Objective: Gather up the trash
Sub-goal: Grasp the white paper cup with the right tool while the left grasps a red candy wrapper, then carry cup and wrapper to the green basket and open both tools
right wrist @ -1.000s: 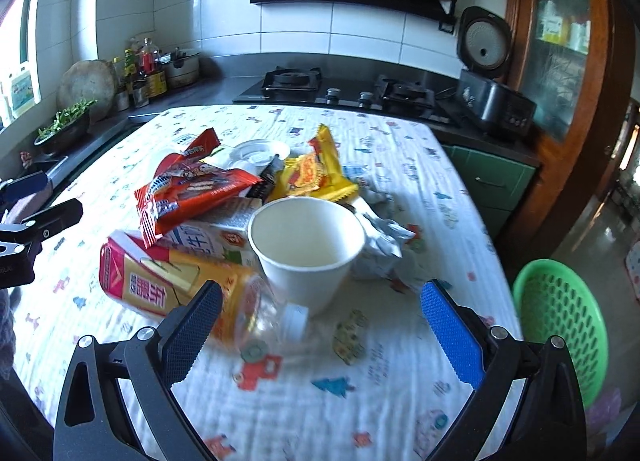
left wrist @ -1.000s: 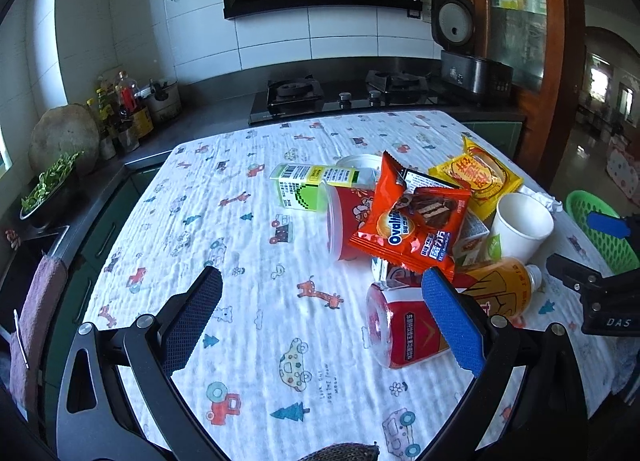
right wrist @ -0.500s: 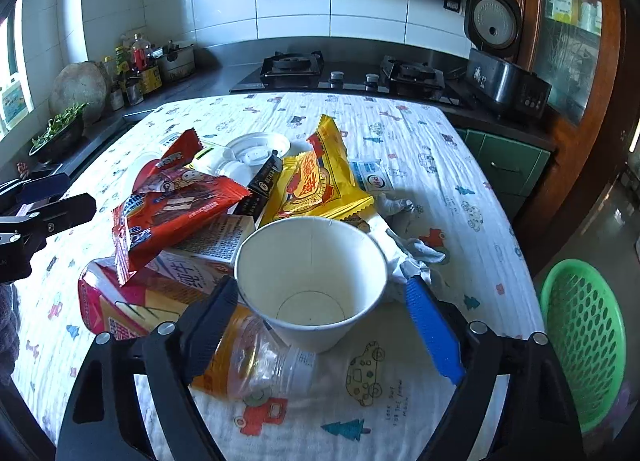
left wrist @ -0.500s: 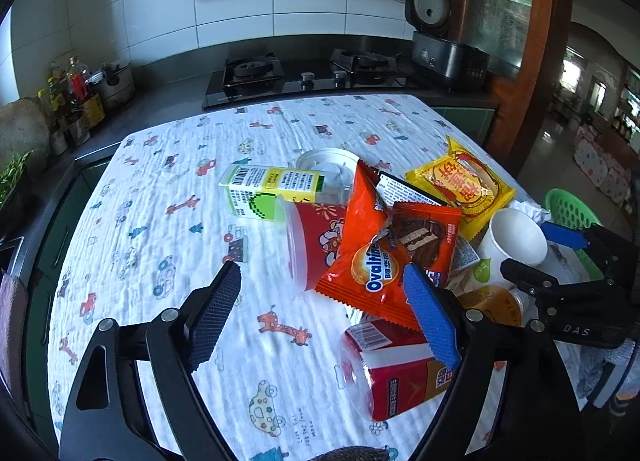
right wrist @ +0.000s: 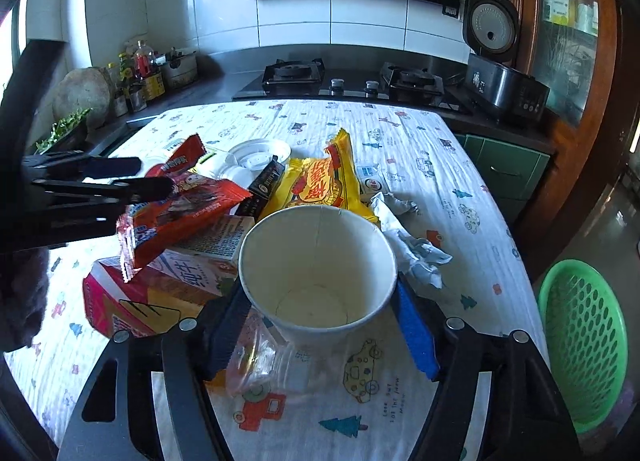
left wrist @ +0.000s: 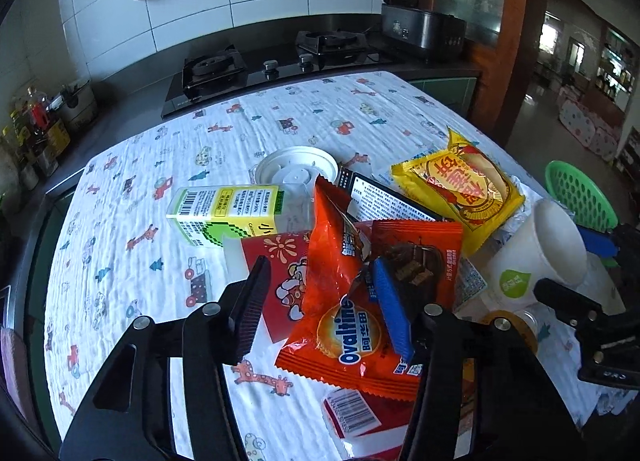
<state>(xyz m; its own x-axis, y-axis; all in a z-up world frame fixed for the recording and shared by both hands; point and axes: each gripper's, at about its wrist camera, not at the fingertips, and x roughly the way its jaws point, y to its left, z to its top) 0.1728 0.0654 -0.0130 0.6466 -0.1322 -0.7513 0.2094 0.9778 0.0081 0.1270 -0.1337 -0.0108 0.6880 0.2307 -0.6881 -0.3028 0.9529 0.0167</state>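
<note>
While their jaws had just been closing, the right tongs (right wrist: pixel 320 325) straddled the white paper cup (right wrist: pixel 318 261), pads against its sides as far as could be seen, near the counter's near right edge. The left tongs (left wrist: pixel 320 309) stood around the orange Ovaltine wrapper (left wrist: pixel 360 321); the blue pad lay on it, the black pad was apart from it, so no grip had formed. Around them lay a yellow snack bag (left wrist: pixel 460 189), a green-and-white carton (left wrist: pixel 224 213), a white lid (left wrist: pixel 296 169) and crumpled tissue (right wrist: pixel 416 249). A cartoon-print cloth (left wrist: pixel 160 261) covered the counter; beyond its far edge sat a gas hob (right wrist: pixel 340 79) and tiled wall. A green basket (right wrist: pixel 580 345) stood off the right edge, partly cut off. The bottle under the cup was hard to make out.
</note>
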